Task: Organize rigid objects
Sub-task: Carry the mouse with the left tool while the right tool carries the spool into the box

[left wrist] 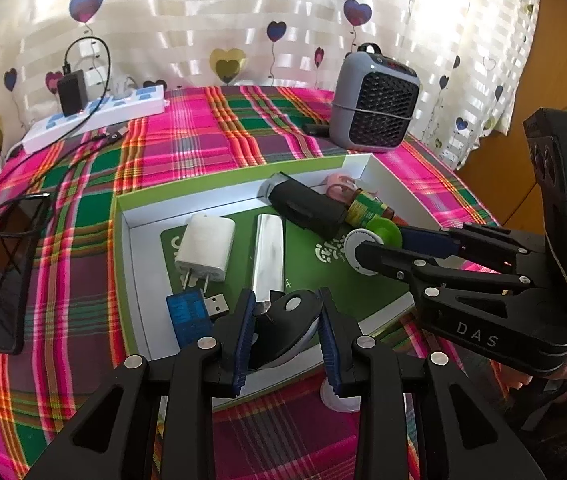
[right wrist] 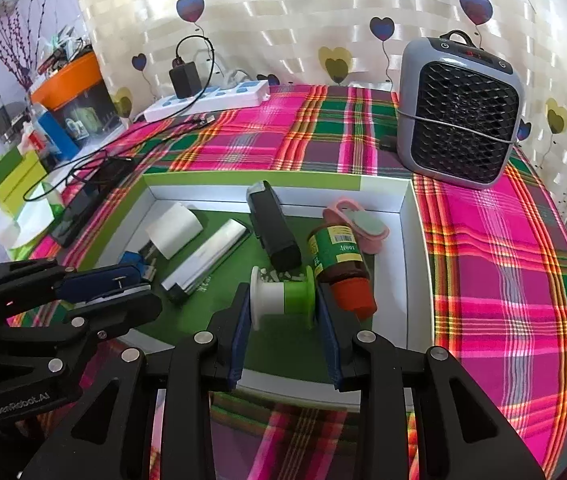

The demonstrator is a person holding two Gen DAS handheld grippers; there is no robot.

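— Spool [right wrist: 283,295] sat in the box [right wrist: 407,216], clamped by our right gripper [right wrist: 283,320]; our left gripper [left wrist: 287,320] gripped the black mouse [left wrist: 283,326].

— We judged both needed lowering, then releasing.

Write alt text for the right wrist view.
The right gripper clamps a white-and-green spool over a shallow green-lined box holding a brown bottle, black case and white charger. A grey fan heater stands behind on plaid cloth.
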